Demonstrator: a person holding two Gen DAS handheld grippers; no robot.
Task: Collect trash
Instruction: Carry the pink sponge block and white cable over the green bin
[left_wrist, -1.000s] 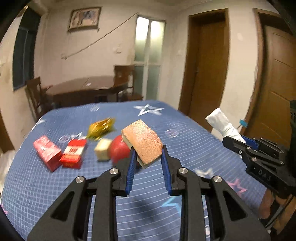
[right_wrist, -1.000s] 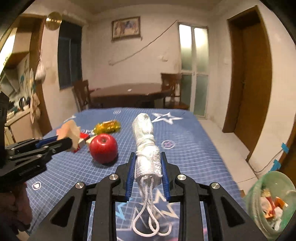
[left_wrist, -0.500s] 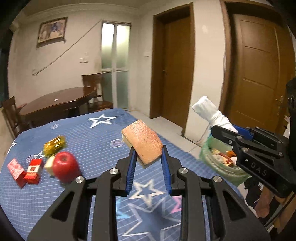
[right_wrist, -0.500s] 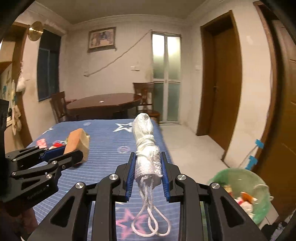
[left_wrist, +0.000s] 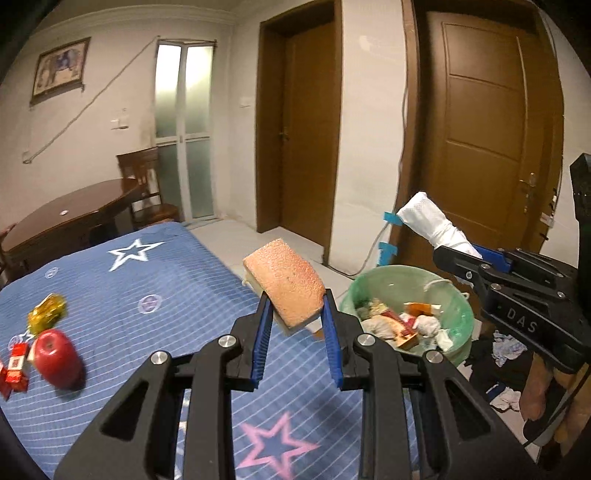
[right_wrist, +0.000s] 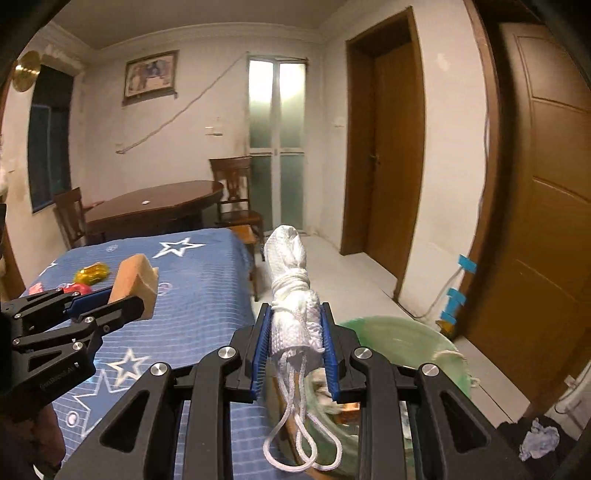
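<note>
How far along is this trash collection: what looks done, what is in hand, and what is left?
Done: the green bin beside the bed already holds wrappers and crumpled paper. In hand: the left gripper grips a sponge and the right gripper a white rope bundle; neither is dropped yet. Left on the bed: a red apple, a gold wrapper and red packets.

You are in a home, in a lived-in room: a bed with a blue star-pattern sheet, a dark wooden dining table with chairs, a framed picture on the wall, brown wooden doors.
</note>
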